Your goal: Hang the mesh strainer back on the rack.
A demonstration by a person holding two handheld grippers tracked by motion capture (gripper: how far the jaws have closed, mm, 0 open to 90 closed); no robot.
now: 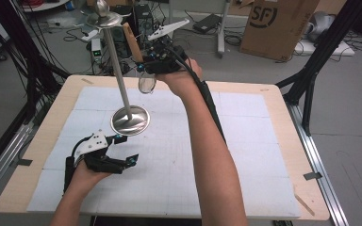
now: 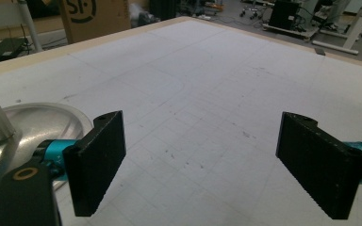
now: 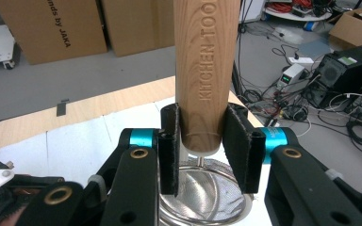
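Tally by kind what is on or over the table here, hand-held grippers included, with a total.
Metal stand with round base and pole: 1
Wooden-handled mesh strainer, clamped in the right hand-held gripper: 1
Hand-held grippers: 2, left hand-held gripper open, right hand-held gripper shut
Total: 4

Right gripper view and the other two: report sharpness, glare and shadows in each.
Right gripper view: wooden handle with its engraved lettering is sharp between the right gripper pads, the strainer mesh below is softer. Left gripper view: the stand's metal base shows soft glare, the background is slightly blurred. High view: even light, faint shadows on the table.
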